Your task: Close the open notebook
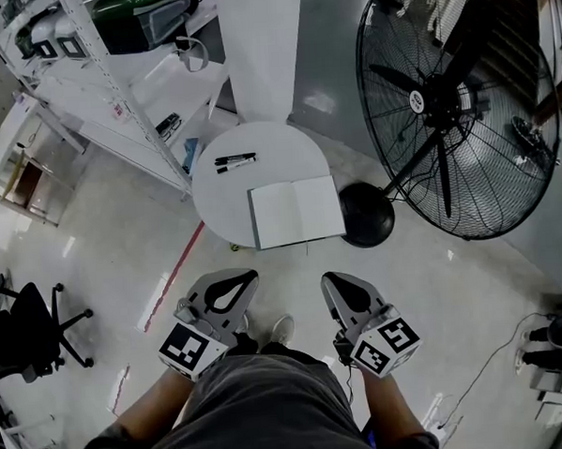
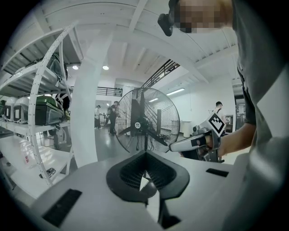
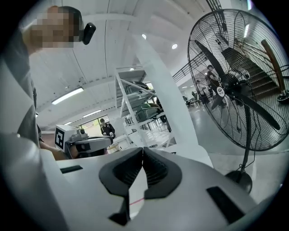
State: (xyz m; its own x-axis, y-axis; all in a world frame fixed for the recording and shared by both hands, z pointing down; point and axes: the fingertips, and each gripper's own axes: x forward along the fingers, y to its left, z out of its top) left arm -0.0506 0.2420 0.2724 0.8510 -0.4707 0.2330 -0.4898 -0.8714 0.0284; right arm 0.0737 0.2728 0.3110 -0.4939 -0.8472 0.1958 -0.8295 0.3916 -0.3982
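**Q:** so where's the notebook (image 1: 296,211) at right now?

**A:** Lying open and flat on the round table (image 1: 258,145), right at the edge closest to the person. Both pages look blank. Two pens (image 1: 234,161) sit further back on the table, apart from the notebook.

**Q:** and the grippers? holding anything?

**A:** Nope. The left gripper (image 1: 246,277) has its jaws pressed together at the tips with nothing between them. Same deal with the right gripper (image 1: 328,278): jaws together, empty. Both are out over the floor in front of the person's legs, pointing toward the table but short of it, and not touching the notebook.

**Q:** anything else around?

**A:** A big fan (image 1: 453,107) stands on the right, with its round black base (image 1: 367,214) just beside the table. A white shelf (image 1: 115,96) is off to the left, and a black chair (image 1: 33,326) is at the left edge.
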